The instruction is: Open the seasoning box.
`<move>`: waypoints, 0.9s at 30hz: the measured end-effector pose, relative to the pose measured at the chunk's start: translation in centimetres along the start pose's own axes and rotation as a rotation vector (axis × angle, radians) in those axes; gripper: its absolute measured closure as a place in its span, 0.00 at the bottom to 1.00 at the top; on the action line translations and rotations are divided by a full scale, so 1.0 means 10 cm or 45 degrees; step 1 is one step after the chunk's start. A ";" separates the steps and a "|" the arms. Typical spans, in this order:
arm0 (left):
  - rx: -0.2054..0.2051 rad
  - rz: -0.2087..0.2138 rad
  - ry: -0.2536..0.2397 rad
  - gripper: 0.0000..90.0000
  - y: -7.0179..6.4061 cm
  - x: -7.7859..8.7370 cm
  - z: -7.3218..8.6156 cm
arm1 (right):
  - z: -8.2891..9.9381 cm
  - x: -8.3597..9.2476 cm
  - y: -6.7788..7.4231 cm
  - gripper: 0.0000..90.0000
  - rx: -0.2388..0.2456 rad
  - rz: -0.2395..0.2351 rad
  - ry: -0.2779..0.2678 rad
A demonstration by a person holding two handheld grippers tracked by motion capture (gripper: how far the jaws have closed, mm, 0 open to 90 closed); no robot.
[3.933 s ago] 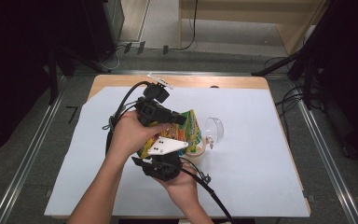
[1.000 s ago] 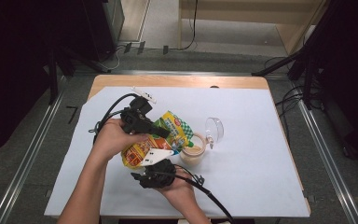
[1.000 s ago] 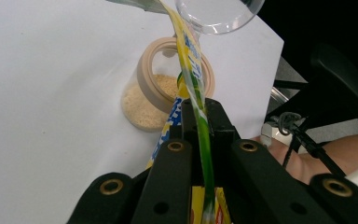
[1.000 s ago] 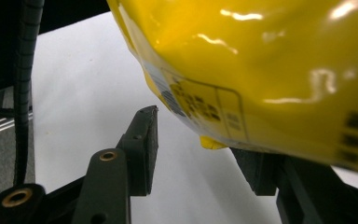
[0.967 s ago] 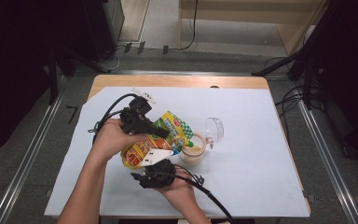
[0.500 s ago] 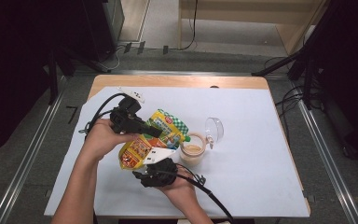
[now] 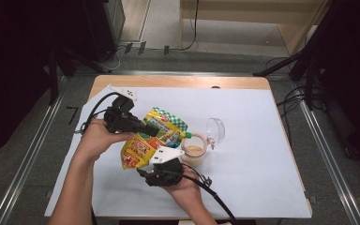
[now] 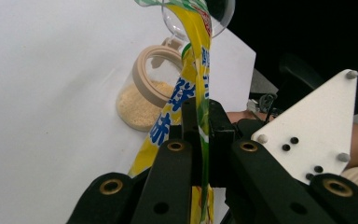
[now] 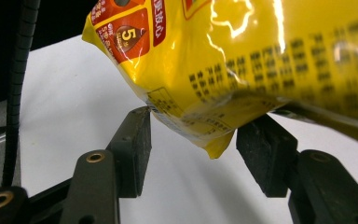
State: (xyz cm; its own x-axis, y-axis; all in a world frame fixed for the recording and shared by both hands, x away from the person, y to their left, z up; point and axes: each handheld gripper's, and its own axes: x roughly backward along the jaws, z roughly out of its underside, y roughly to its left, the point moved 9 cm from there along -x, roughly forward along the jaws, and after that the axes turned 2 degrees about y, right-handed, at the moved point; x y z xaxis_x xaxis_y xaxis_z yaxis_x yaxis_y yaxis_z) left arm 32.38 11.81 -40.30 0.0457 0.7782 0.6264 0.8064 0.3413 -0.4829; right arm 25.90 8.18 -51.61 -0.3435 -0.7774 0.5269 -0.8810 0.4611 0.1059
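A yellow pouch with a green checked top is held tilted over the white sheet, its top end toward a small open jar of beige powder. My left gripper is shut on the pouch's upper part, and the pouch runs edge-on between its jaws with the jar beyond. My right gripper sits below the pouch. Its jaws have just been opening, and the bottom corner of the pouch hangs between them without being pressed.
The jar's clear hinged lid stands open on its far right. A white sheet covers the wooden table. Black cables trail from both grippers. The right gripper's white plate is close beside the left jaws.
The left hand has carried the pouch to the left, away from over the jar. The right hand has stayed in place below the pouch.
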 end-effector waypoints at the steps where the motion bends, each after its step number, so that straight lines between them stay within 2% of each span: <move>1: 0.004 0.004 -0.011 1.00 0.00 0.02 0.00 | -0.01 0.01 0.00 0.52 -0.004 -0.001 -0.005; 9: 0.033 -0.022 -0.047 1.00 0.09 0.12 0.02 | -0.05 0.12 -0.06 0.52 -0.020 -0.005 -0.049; 13: 0.052 -0.033 -0.074 1.00 0.15 0.16 0.03 | -0.02 0.17 -0.12 0.52 -0.052 -0.003 -0.064; 17: 0.066 -0.057 -0.093 1.00 0.21 0.19 0.03 | 0.00 0.22 -0.17 0.52 -0.087 -0.001 -0.075; 25: 0.103 -0.131 -0.165 1.00 0.36 0.21 0.01 | 0.00 0.38 -0.20 0.54 -0.096 -0.019 -0.129; 27: 0.119 -0.131 -0.178 1.00 0.40 0.21 0.02 | 0.01 0.42 -0.21 0.54 -0.105 -0.017 -0.133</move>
State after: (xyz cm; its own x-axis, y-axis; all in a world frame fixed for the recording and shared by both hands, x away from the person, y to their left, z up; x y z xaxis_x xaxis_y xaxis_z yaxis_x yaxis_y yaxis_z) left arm 35.60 14.91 -40.99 -0.1220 0.8002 0.5873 0.7441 0.4653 -0.4794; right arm 26.31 3.92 -49.68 -0.3674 -0.8221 0.4349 -0.8576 0.4804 0.1836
